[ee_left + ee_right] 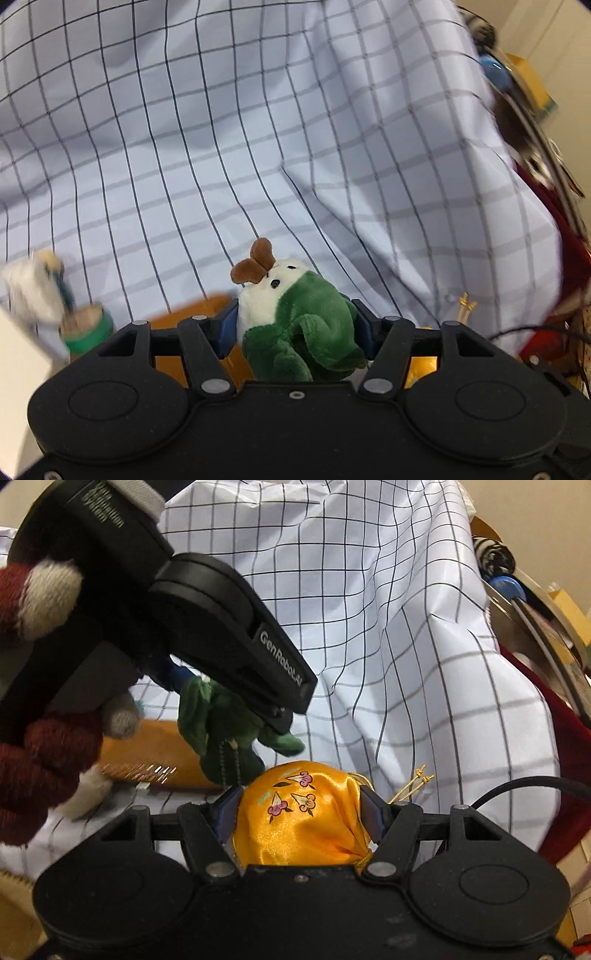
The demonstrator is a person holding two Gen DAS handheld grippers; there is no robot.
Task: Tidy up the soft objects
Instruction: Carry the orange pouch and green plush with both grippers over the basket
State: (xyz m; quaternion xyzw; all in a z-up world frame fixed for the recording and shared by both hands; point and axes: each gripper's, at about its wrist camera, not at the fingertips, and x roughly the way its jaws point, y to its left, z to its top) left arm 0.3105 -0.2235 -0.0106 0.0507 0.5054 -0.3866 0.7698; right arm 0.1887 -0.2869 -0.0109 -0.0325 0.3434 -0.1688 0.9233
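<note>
A small green and cream plush toy (295, 317) with a brown bow on its head sits squeezed between the blue pads of my left gripper (297, 321), which is shut on it. In the right wrist view that left gripper (236, 701) comes in from the upper left in a gloved hand (40, 746), and the green plush (225, 734) hangs under it with a bead chain dangling. My right gripper (299, 808) is shut on an orange satin pouch (299, 812) with a flower print and gold cord. Both are held above a checked white cloth (369, 627).
The checked cloth (258, 129) drapes in folds over the whole surface. A flat orange item (147, 760) lies on it at the left. A green-rimmed cup (88, 328) and a white object (33, 291) blur at the left. Red fabric (561, 746) and clutter line the right edge.
</note>
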